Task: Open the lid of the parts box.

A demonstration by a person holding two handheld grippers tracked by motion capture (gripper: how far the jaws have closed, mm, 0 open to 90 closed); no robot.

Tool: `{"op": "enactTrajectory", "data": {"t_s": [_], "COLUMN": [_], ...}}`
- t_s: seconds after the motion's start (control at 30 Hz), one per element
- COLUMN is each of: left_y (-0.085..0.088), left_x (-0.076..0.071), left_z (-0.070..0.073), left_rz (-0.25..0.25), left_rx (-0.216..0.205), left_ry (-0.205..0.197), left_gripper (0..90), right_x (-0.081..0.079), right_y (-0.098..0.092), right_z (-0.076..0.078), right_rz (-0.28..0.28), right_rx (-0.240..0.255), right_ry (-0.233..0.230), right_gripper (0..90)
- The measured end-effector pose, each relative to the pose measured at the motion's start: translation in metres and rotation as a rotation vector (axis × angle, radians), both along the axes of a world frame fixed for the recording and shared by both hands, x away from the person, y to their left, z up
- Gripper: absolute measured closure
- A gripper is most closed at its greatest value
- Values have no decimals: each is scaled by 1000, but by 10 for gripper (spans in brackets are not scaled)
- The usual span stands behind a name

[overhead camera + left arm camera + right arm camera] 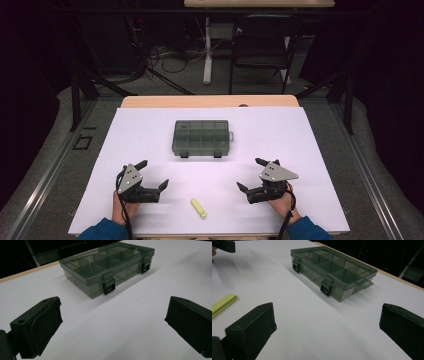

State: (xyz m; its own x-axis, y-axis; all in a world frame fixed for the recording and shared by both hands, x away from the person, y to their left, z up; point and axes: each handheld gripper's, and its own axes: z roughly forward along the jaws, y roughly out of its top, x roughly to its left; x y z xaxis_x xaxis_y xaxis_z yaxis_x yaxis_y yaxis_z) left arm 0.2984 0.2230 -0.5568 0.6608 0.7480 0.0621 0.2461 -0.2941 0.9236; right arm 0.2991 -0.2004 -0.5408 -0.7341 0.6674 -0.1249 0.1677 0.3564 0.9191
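Left gripper (pixel 152 175) and right gripper (pixel 249 174) gape wide, empty, flanking a yellow strip (pixel 198 208), apparently flat, before the latched organizer box (pixel 201 137).

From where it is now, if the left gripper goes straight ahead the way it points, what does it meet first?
Probably the organizer box. The left gripper is open, with bare white table ahead, then the box's latched front, slightly left of centre. Depth is unclear.
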Motion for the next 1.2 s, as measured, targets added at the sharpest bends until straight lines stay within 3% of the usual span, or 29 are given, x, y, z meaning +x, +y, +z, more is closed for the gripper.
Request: {"op": "enactTrajectory", "data": {"t_s": [0.6,0.67,1.03,1.2], "left_y": [-9,-10,-20,-20], "left_x": [30,34,49,58], "left_z": [5,7,11,14], "left_rz": [-11,4,-24,-26], "left_rx": [37,42,75,68], "left_ry": [38,48,61,66], "left_gripper": [0,0,0,0], "right_x": [34,38,61,72], "right_y": [21,24,35,39], "right_z": [4,5,8,10], "right_rz": [40,40,43,48], "right_rx": [-46,-40,-32,-29], "right_ry": [75,77,101,124], "right_gripper": [0,0,0,0]}}
